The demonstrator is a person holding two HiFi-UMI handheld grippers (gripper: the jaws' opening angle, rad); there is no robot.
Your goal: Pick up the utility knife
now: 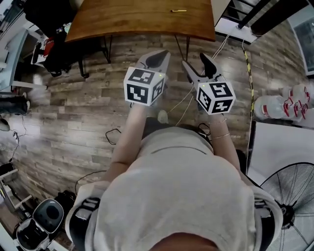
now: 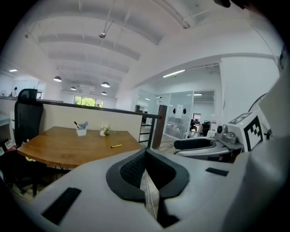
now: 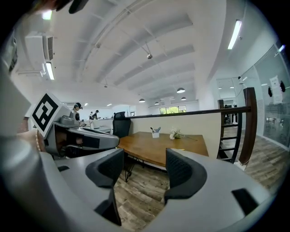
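The utility knife (image 1: pixel 179 10) is a small yellow bar lying on the brown wooden table (image 1: pixel 137 19) at the top of the head view, well ahead of both grippers. In the left gripper view the utility knife (image 2: pixel 116 146) shows near the table's (image 2: pixel 68 147) right end. My left gripper (image 1: pixel 157 58) is held in the air over the wood floor, shut, its pads (image 2: pixel 136 170) meeting with nothing between them. Beside it my right gripper (image 1: pixel 195 60) stands open and empty; between its spread pads (image 3: pixel 183 172) I see only floor and the table (image 3: pixel 154 147) beyond.
A white pen cup (image 2: pixel 81 131) and small flowers (image 2: pixel 105 130) stand at the table's far side. A black office chair (image 2: pixel 25 115) is at its left. Cables (image 1: pixel 184 105) trail on the floor, a fan (image 1: pixel 294 196) stands at lower right, and stairs with a railing (image 3: pixel 247 122) lie right.
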